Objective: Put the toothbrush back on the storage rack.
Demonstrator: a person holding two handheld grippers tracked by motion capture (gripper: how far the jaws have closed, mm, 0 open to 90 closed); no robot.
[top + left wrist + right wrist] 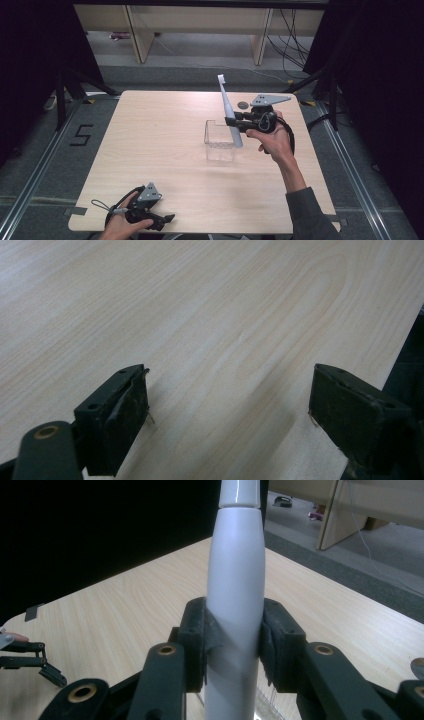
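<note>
A: Where is the toothbrush (229,107)?

B: In the right gripper (231,120), at about two o'clock on the table (150,150). The jaws clamp its white handle on both sides, roughly midway along. In the right gripper view the handle (235,595) stands straight up between the pads (197,635), touching each.

A: Upright, then?

B: Nearly. In the high view it leans, head toward eleven o'clock, lower end toward five. That lower end hangs over the clear box (219,142), which sits just right of the table's centre (whether the tip is inside the box or just in front of it, I cannot tell).

A: And the other gripper?

B: The left gripper (167,219) rests at the near edge, around seven o'clock, well apart from the toothbrush. Its jaws stand wide apart with only bare wood between them, as the left gripper view (227,405) shows.

A: Anything else on the table?

B: A small dark disc (242,104) at one o'clock, just beyond the right gripper.
</note>
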